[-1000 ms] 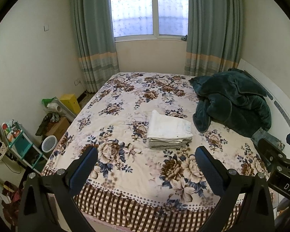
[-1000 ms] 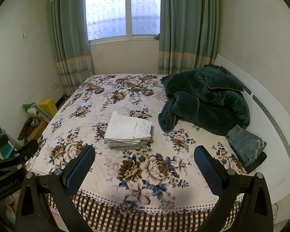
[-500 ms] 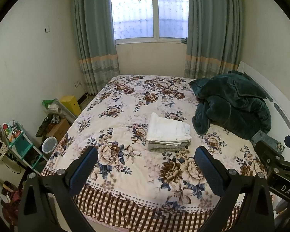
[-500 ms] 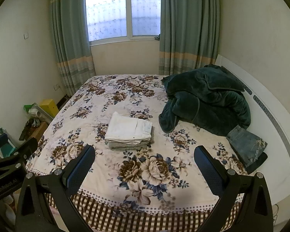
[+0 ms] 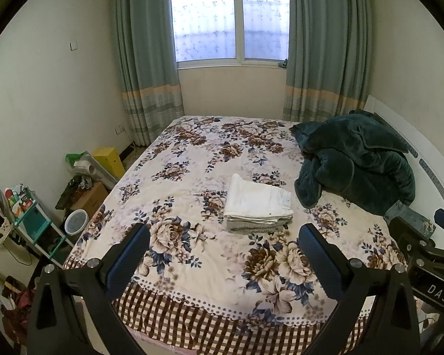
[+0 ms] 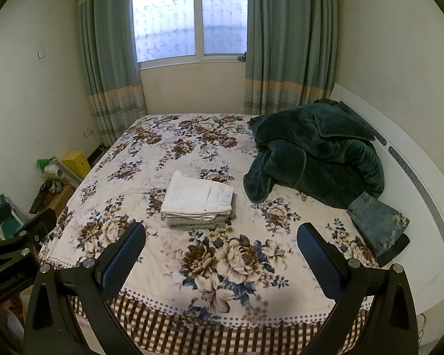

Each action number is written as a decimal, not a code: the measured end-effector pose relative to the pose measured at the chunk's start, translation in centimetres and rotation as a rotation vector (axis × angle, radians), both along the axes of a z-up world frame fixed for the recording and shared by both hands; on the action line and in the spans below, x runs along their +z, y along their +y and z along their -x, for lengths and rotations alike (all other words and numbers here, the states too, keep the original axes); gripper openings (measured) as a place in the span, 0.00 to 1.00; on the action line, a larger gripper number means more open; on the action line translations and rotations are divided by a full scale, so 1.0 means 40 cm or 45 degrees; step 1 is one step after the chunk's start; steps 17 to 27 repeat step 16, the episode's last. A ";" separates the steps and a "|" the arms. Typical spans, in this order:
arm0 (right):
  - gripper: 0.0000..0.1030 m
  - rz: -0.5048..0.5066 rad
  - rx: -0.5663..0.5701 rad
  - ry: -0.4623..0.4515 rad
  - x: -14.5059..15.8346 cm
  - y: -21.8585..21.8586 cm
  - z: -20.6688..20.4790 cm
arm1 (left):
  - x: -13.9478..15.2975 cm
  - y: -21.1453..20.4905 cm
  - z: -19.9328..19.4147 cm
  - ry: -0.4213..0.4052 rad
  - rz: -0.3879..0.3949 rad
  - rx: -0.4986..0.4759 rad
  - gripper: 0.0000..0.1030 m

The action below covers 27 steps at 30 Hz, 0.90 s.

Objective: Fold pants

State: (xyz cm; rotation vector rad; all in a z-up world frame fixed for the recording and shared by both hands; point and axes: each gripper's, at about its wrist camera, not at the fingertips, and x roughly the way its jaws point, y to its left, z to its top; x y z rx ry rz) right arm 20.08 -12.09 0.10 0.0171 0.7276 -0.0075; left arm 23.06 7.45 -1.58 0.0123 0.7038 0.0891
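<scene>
Folded white pants (image 5: 259,199) lie on top of a folded grey garment (image 5: 256,226) in the middle of the floral bed (image 5: 192,254). They also show in the right wrist view (image 6: 199,196). Folded blue jeans (image 6: 377,220) lie at the bed's right edge by the headboard. My left gripper (image 5: 223,251) is open and empty, held back above the bed's near edge. My right gripper (image 6: 220,250) is open and empty, likewise short of the stack.
A dark green blanket (image 5: 355,159) is heaped at the right by the white headboard (image 6: 414,171). Boxes, a bin and a small teal shelf (image 5: 32,219) crowd the floor left of the bed. Curtains and a window (image 5: 229,20) stand behind.
Both grippers have drawn back and tilted slightly up; the bed and stack sit lower and farther in view. Nothing was taken hold of.
</scene>
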 end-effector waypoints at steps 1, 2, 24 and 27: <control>1.00 0.002 0.002 -0.001 0.000 -0.002 0.001 | -0.001 0.000 0.001 0.000 -0.001 0.001 1.00; 1.00 0.003 0.000 0.000 0.000 -0.002 0.001 | -0.002 0.000 0.003 0.001 0.001 0.000 1.00; 1.00 -0.003 -0.004 -0.002 -0.005 -0.005 0.008 | -0.007 0.008 0.018 -0.013 -0.006 0.004 1.00; 1.00 -0.003 -0.004 -0.002 -0.005 -0.005 0.008 | -0.007 0.008 0.018 -0.013 -0.006 0.004 1.00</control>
